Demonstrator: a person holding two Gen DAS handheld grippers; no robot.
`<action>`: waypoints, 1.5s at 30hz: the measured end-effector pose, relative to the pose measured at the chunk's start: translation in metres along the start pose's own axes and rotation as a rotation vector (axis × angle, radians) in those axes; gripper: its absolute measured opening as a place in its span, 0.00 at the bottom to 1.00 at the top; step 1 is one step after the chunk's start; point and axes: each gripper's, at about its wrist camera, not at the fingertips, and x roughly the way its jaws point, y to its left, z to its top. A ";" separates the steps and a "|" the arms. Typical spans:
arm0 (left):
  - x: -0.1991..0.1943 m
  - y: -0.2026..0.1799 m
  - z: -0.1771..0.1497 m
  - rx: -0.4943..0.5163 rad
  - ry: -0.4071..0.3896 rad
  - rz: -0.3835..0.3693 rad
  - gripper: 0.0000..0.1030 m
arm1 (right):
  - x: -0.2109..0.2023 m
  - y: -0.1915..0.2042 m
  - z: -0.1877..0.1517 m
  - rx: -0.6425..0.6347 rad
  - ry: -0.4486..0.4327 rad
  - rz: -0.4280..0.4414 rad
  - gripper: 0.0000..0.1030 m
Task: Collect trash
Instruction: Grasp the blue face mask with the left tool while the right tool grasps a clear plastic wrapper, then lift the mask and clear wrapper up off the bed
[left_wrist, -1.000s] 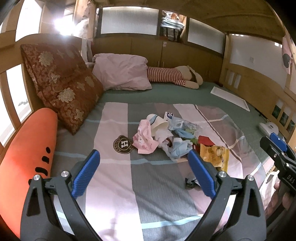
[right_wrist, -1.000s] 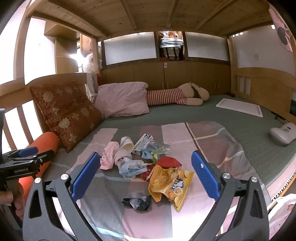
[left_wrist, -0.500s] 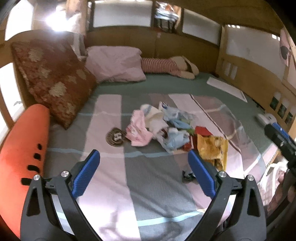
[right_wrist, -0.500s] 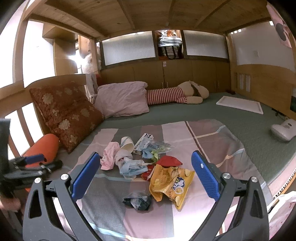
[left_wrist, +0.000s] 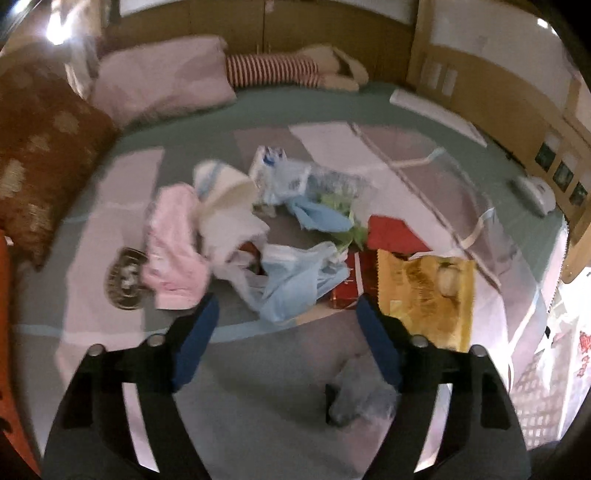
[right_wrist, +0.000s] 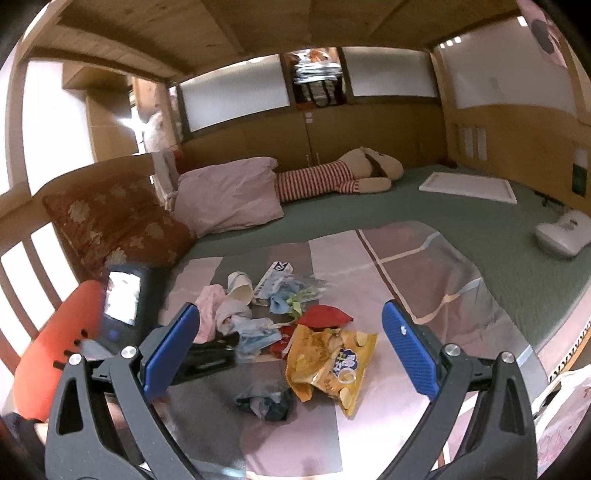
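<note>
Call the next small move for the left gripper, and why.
Probably ease the left gripper forward and down onto the light blue plastic bag and close. Its jaws have just been closing with nothing between them yet, and that bag lies just ahead of them at the near edge of the trash pile. The right gripper hangs open, apart.

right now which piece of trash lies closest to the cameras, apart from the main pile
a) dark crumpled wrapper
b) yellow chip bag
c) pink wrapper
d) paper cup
a: the dark crumpled wrapper lies alone on the blanket, nearer than the chip bag and the rest of the pile.
</note>
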 end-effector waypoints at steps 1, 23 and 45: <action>0.011 -0.001 0.002 -0.003 0.024 -0.004 0.58 | 0.005 -0.005 0.004 0.021 0.010 0.010 0.94; -0.200 0.062 -0.037 -0.098 -0.416 0.098 0.12 | 0.285 -0.082 0.007 0.586 0.521 0.070 0.80; -0.198 0.085 -0.033 -0.190 -0.404 0.105 0.12 | 0.019 0.034 0.045 -0.107 0.001 0.151 0.18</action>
